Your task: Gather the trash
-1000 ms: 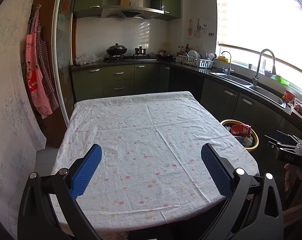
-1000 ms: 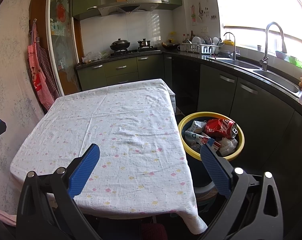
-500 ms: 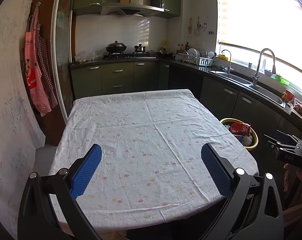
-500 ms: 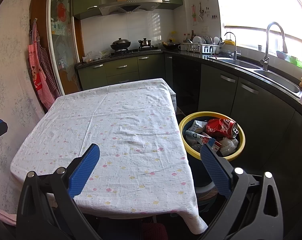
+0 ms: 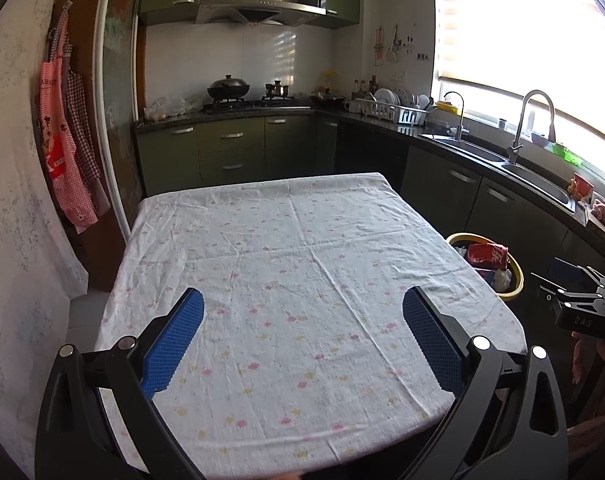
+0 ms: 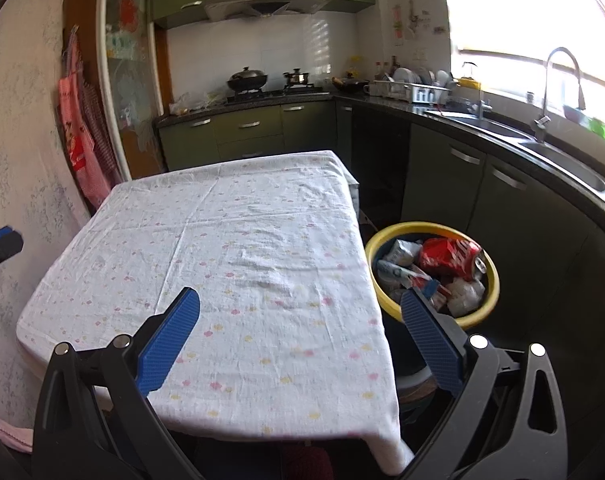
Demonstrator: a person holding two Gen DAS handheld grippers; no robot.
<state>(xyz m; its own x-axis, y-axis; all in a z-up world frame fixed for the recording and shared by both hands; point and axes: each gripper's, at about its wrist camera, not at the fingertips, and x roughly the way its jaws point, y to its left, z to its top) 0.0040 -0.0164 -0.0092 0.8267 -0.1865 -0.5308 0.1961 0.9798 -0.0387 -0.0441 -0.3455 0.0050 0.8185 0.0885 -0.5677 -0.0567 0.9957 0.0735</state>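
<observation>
Beside the bench, at its right edge: a yellow-rimmed bin (image 6: 472, 320) is seen on the floor, filled with trash.
Trash in the bin: a crushed red can (image 6: 448, 255) lies on top, with one pale crumpled packet (image 6: 398, 250) to its left and white wrappers (image 6: 464, 292) below; further pieces are too tangled to be counted.
Trash on the bench: none is seen; the flowered cloth (image 5: 302, 280) is bare in both views.
Change: the left view has been drawn back and raised slightly over the last second, so that more of the near bench edge is shown; the right view has been swung a little, with motion blur; nothing on the cloth or in the bin has been moved.
Meaning for the task: collection is judged finished or nearly so, as all visible trash is already in the bin.
Left tongs (image 5: 302, 334): spread wide, nothing held, kept over the near bench edge.
Right tongs (image 6: 300, 330): spread wide, nothing held, the right finger (image 6: 428, 338) overlapping the bin rim in view.
Count: one bin, one can, two tongs, one bench, two taps at the sink (image 5: 482, 156), two pans on the stove (image 5: 248, 100), two aprons (image 5: 68, 136) on the wall.
</observation>
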